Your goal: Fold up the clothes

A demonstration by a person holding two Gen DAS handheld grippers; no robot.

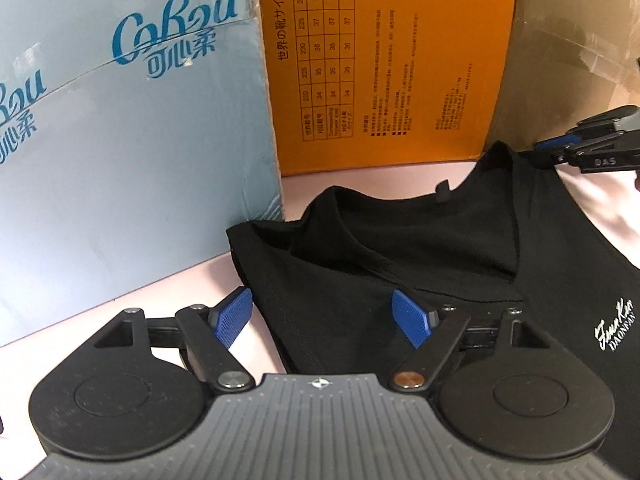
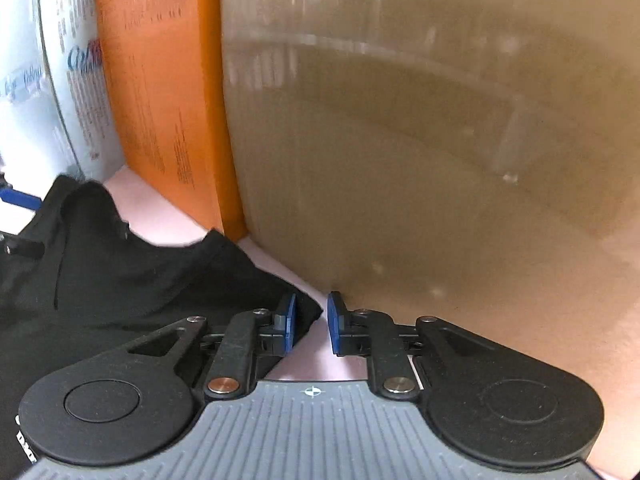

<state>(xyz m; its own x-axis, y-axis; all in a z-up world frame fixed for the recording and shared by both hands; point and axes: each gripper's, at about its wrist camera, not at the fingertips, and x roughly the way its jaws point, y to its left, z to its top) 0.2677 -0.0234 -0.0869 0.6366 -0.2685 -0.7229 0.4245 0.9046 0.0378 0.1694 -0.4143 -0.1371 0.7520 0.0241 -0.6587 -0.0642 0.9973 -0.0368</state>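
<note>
a black shirt (image 1: pixel 420 248) lies on a pale pink tabletop (image 1: pixel 192 280), neckline toward 12 o'clock, with white chest lettering at 4 o'clock in the left wrist view – a script line too slanted to read surely, and below it "daonvan".

the left tongs (image 1: pixel 322 318) stand wide apart over the shirt's shoulder edge, one blue pad (image 1: pixel 232 316) above bare table, the other above the cloth, gripping nothing.

at 9 to 11 o'clock a light blue box (image 1: pixel 120 120) carries the brand "corou" with chinese characters beneath; its second logo is cut off by the left edge. at 12 o'clock an orange box (image 1: pixel 380 60) shows a sideways shoe-size chart – japanese heading, rows running 220 to 245 and 34 to 39; the finer print is too small to read. a brown cardboard box (image 1: pixel 580 40) fills 1 o'clock.

the right tongs (image 2: pixel 311 324) are parted by a narrow gap, straddling the shirt's far corner at the foot of the cardboard; whether the pads touch the cloth cannot be told. in the left view they enter at 3 o'clock, stamped "das", their body cut off by the frame. the right wrist view is blurred, so the box lettering at 10 o'clock there is illegible.
</note>
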